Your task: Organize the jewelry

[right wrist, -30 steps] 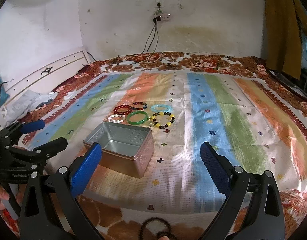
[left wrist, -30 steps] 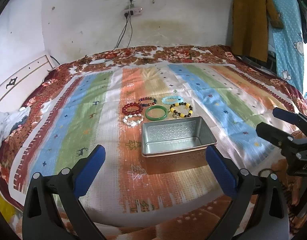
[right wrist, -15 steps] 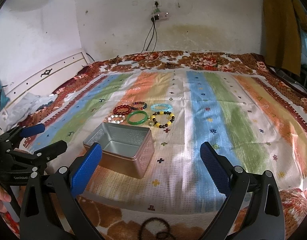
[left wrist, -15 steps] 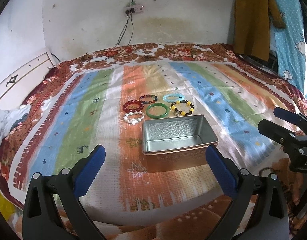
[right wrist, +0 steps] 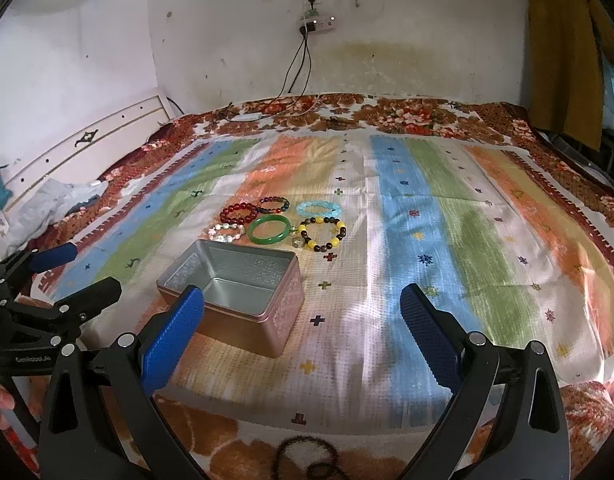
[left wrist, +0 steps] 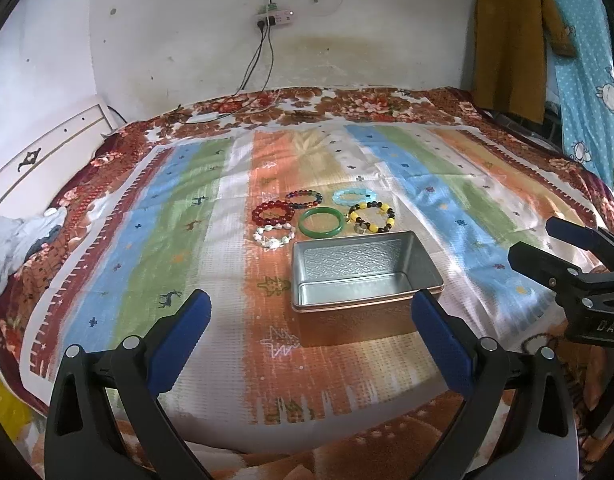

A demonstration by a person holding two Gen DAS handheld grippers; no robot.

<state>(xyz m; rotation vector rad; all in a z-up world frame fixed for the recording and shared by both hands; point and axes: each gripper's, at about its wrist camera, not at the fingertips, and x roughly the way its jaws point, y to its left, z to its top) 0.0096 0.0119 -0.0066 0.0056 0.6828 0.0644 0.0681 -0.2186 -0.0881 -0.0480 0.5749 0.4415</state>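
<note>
The left gripper [left wrist: 309, 312] hovers with its blue-padded fingers spread wide, just short of the metal tin [left wrist: 365, 276]. The right gripper [right wrist: 303, 312] hangs likewise agape, to the tin's right.

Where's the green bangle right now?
The green bangle lies on the bedspread just beyond the open tin, between the white bead bracelet and the yellow-and-dark bead bracelet.
</note>
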